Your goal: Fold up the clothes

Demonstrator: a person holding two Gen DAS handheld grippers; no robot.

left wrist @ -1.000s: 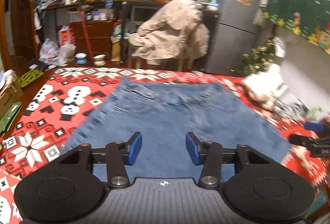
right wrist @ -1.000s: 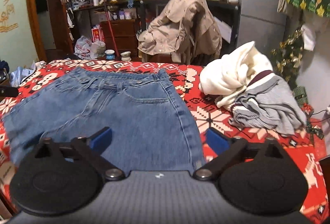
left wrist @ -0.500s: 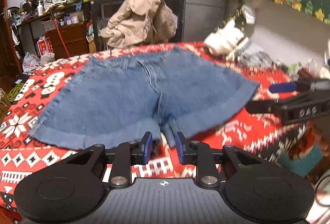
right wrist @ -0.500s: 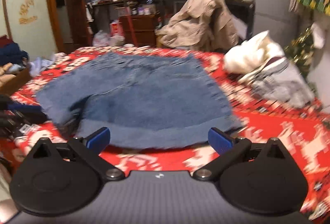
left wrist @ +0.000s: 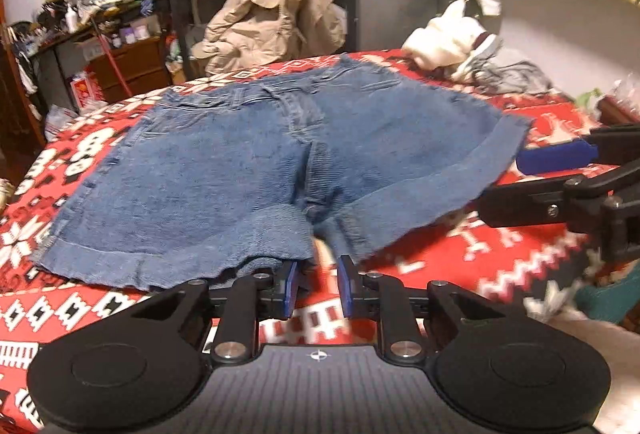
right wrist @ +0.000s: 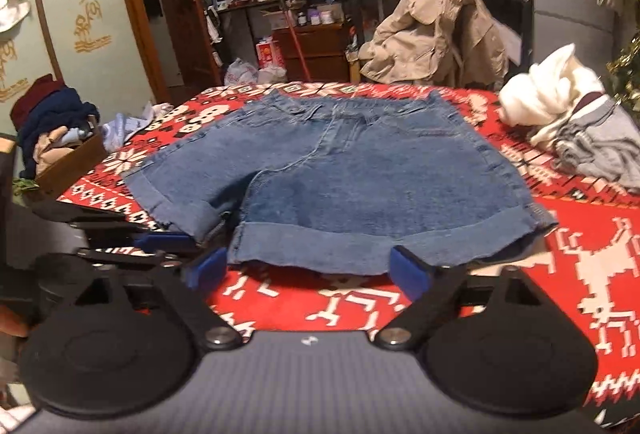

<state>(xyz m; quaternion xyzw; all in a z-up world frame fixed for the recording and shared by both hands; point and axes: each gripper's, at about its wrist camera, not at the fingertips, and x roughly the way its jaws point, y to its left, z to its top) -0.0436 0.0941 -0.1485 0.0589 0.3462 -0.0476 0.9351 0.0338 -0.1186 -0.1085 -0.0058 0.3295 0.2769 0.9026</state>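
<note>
Both grippers sit at the near hems of the denim shorts (right wrist: 352,174), which lie flat on the red patterned blanket (right wrist: 580,274). My left gripper (left wrist: 316,284) has just been closing; its jaws stand narrowly apart at the crotch gap, and I cannot tell whether cloth is pinched. My right gripper (right wrist: 308,268), also closing, stands wide, pads clear of the right leg's cuff. Beyond the shorts' right side lies a white garment (right wrist: 548,98).
</note>
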